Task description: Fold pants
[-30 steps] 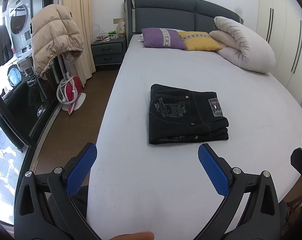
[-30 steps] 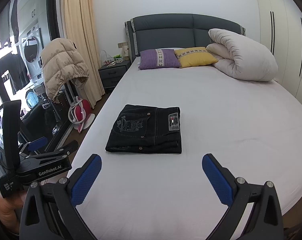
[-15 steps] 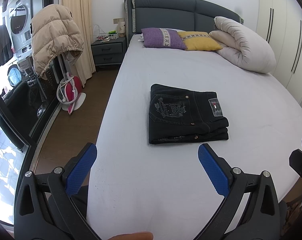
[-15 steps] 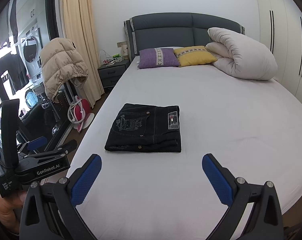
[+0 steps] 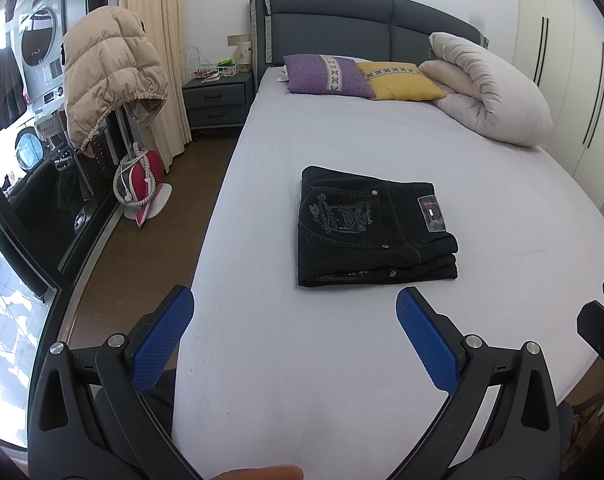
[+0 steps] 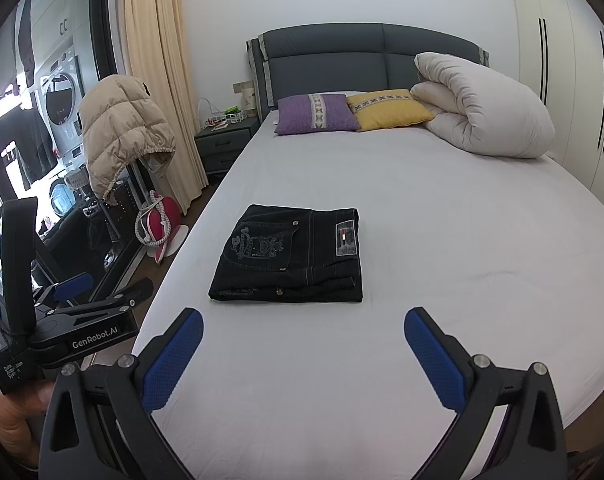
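A: How will the pants [image 5: 372,226] handle?

B: Likely soft but dense denim, already a compact square in the middle of the bed [image 5: 342,380]; I'd pinch the thick stacked near edge.

A: Jaws?

B: Left gripper [image 5: 294,340] and right gripper [image 6: 302,356] both spread wide, empty (well short of the cloth). Only the right view shows the other tool from the side.

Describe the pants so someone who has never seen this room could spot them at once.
Start from the bed with the grey headboard. On the sheet, well short of the pillows, lie the pants, alone. They are a black folded stack, with a pale embroidered back pocket and a small waistband label.
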Motion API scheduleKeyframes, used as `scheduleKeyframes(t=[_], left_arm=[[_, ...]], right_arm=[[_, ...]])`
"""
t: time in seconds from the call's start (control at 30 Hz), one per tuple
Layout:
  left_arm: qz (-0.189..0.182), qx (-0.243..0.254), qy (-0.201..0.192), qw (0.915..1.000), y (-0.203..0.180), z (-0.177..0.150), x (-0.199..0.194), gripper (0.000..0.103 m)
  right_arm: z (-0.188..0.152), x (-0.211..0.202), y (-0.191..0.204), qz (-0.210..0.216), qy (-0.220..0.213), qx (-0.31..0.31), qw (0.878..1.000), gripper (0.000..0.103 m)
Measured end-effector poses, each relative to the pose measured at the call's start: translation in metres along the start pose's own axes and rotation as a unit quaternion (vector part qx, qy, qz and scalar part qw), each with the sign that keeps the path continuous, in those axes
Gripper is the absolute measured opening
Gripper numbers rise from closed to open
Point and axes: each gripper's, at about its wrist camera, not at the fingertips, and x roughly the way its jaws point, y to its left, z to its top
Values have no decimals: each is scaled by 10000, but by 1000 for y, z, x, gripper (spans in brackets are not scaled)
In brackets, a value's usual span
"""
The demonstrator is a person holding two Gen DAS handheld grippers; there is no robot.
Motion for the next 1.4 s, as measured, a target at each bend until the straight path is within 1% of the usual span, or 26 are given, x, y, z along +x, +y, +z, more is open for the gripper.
scheduleKeyframes(t=[0.63, 1.2, 1.4], left_arm=[[3, -11, 5, 10000, 0, -2, 0, 103], [-74, -2, 79, 9999, -1, -8, 5, 103], [-39, 58, 23, 10000, -1, -7, 5, 103]], right_arm=[[2, 0, -2, 7, 11, -7, 10000, 103], [-8, 2, 1, 42, 35, 18, 10000, 103], [-13, 2, 3, 53, 46, 66, 10000, 103]])
